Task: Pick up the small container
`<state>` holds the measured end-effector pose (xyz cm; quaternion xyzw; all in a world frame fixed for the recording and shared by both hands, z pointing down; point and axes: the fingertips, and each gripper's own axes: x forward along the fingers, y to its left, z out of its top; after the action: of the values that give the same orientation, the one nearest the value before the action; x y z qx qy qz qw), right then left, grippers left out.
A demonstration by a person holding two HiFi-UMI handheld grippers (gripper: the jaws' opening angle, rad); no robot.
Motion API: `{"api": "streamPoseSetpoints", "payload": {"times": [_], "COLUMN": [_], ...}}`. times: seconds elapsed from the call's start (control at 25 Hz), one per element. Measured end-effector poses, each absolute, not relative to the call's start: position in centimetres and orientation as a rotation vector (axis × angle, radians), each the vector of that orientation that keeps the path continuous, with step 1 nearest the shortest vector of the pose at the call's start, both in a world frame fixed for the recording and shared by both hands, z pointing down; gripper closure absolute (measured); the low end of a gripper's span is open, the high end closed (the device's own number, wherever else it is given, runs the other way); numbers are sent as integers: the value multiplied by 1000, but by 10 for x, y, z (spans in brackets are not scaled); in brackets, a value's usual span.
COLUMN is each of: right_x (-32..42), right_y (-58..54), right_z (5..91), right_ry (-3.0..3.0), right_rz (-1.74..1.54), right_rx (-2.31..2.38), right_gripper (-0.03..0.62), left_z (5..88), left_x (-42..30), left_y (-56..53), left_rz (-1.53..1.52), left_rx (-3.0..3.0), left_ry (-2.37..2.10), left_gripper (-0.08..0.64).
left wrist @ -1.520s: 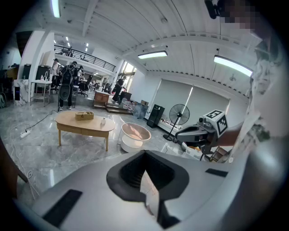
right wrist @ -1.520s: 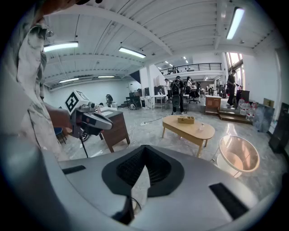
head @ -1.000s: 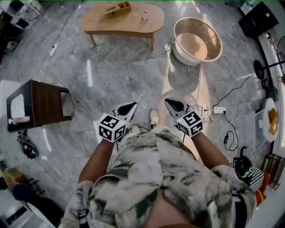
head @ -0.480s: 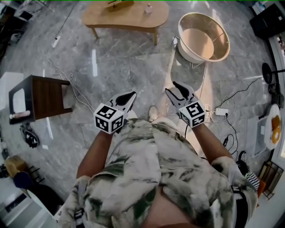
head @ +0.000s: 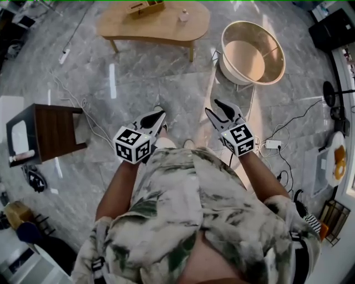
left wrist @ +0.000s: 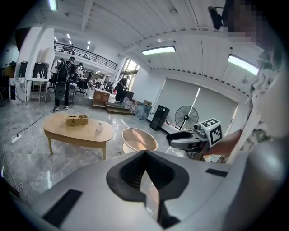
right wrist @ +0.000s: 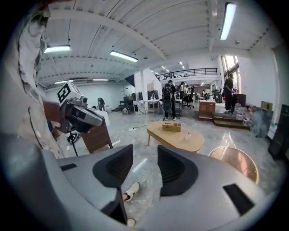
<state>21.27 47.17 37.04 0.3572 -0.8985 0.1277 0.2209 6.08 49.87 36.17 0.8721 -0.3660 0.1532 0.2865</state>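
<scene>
There are two tools, the left tool [head: 157, 117] and the right tool [head: 214, 108]. One pale wooden tabletop [head: 150, 28] carries one small container [head: 183, 15] and one wooden box [head: 145, 7]. On the floor [head: 155, 77] stand one round tub [head: 273, 49], one dark side table [head: 52, 125] and one standing fan [left wrist: 186, 118].

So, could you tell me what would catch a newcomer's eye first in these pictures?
In the head view, two grippers are held out mid-frame over the marble floor: the left gripper is shut, and the right gripper has jaws that have just been opening, with nothing between them. Beyond them, a wooden table at the top carries the small container, with a big round tub to its right.
</scene>
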Motion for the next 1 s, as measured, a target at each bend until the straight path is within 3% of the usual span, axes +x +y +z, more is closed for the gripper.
{"api": "streamPoseSetpoints", "payload": {"times": [0.44,1.0], "right_x": [146,38], "right_y": [321,175], "right_z": [383,384], "right_ry": [-2414,-2386], "right_rz": [416,418], "right_rx": [1035,1094], "right_gripper": [423,436], "left_z": [373,377], "left_x": [5,-96], "left_y": [332,197], "left_rz": [467,489], "left_rx": [2396,2442], "left_ry": [-856,-760], "left_gripper": [538,538]}}
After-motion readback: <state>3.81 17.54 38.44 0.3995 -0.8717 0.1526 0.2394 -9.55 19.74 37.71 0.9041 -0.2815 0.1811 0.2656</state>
